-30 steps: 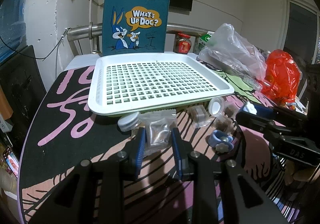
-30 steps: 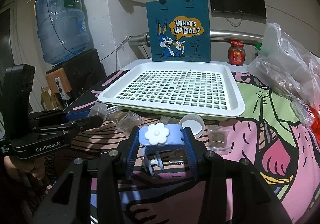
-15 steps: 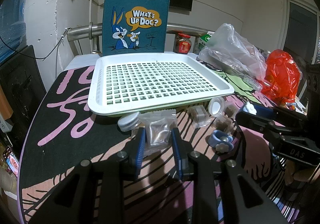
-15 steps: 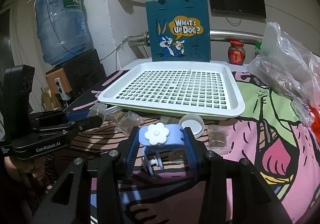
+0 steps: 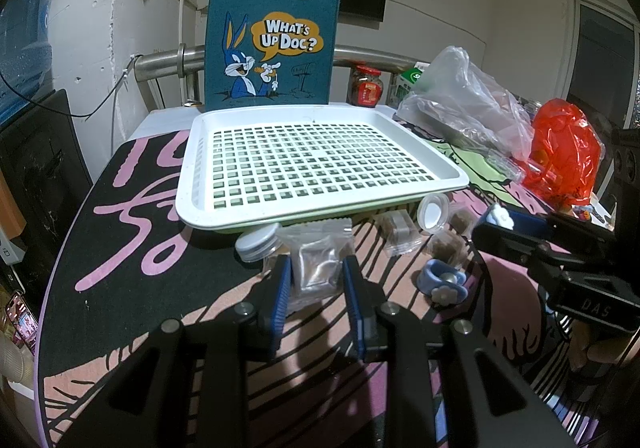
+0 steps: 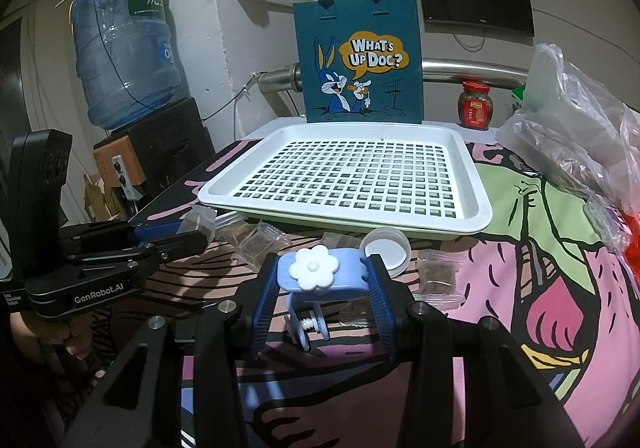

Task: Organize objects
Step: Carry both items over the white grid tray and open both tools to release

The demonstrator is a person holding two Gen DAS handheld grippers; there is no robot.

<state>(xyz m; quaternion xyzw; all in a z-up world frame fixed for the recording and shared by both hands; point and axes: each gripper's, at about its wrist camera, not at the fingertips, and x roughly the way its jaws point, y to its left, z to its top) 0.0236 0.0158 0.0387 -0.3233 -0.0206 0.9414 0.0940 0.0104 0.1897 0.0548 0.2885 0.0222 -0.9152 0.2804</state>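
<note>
Tray [image 5: 320,204], white plastic, perforated grid floor, nothing in it, lying on a cartoon-printed table [image 5: 132,232] in front of an upright teal tote bag [image 5: 276,44] lettered "WHAT'S UP DOC?". Left gripper [image 5: 316,280]: 2 blue ribbed pads drawn close together, clamped on either side of 1 small clear zip pouch [image 5: 316,268] with silvery contents, at the tray's near edge. Just left of the pouch, 1 small jar with a silver lid [image 5: 256,244], on its side, touching the tray's underside rim. Right gripper [image 6: 325,280]: jaws partly closed, pads pressing both ends of 1 light-blue clamp-style clip [image 6: 320,280] topped with a white flower, its screw hanging below, raised above the table. A 2nd blue flower clip [image 5: 442,282] lies loose on the table between the 2 grippers. Near the tray's front edge: 1 white cap [image 6: 386,252], several clear packets of brown cubes [image 6: 438,276]. At the right side: clear plastic bag [image 6: 580,136], red plastic bag [image 5: 564,152]. Behind: red-lidded jar [image 6: 475,104], water jug [image 6: 120,44].
</note>
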